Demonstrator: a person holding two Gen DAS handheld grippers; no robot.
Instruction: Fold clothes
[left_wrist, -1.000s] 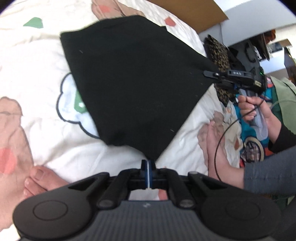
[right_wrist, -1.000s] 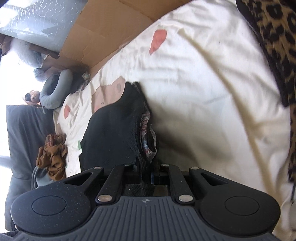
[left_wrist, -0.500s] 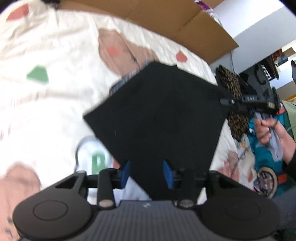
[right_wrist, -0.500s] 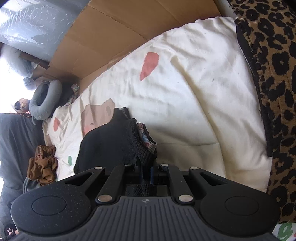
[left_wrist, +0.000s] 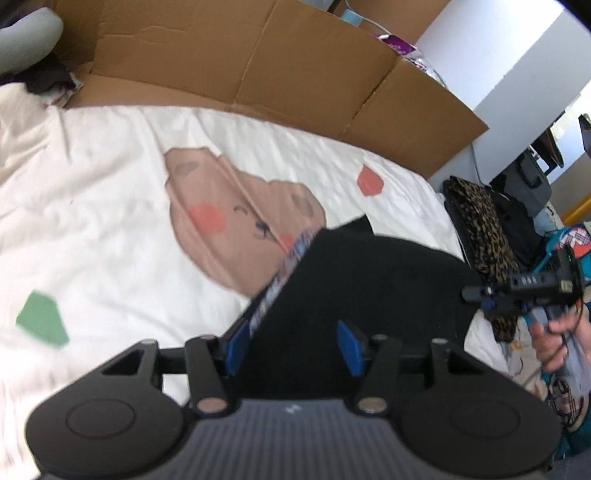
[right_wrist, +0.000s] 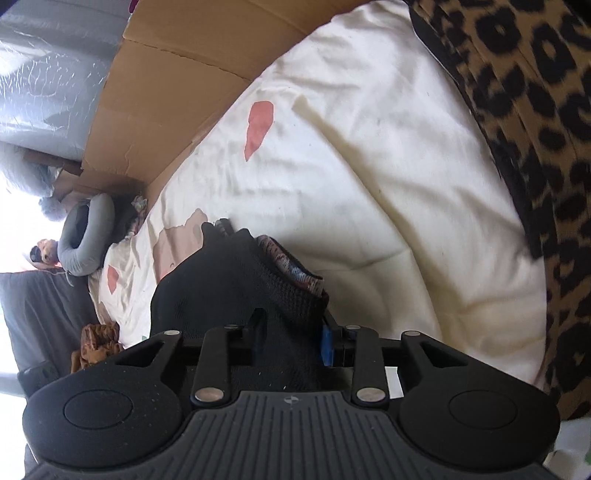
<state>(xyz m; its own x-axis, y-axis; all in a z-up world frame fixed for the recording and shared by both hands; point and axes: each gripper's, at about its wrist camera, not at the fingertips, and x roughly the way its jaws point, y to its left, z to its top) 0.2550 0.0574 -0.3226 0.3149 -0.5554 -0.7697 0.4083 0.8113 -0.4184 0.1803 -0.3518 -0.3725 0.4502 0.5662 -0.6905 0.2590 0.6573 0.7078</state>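
A black garment (left_wrist: 362, 288) with a patterned inner band lies folded on the white printed bed sheet (left_wrist: 110, 206). My left gripper (left_wrist: 291, 347) is open, its blue pads on either side of the garment's near edge. My right gripper (right_wrist: 291, 339) is open too, with the garment's black corner (right_wrist: 236, 288) lying between its jaws. The right gripper also shows in the left wrist view (left_wrist: 517, 291), held by a hand at the garment's right corner.
A leopard-print garment (right_wrist: 535, 147) lies at the sheet's right edge. Flattened cardboard (left_wrist: 258, 62) stands along the far side. A grey neck pillow (right_wrist: 85, 240) and a brown scrunched cloth (right_wrist: 96, 343) lie at the far left end.
Both grippers opened and let go of the black garment, which now lies lower on the sheet. The left gripper has tilted up toward the cardboard.
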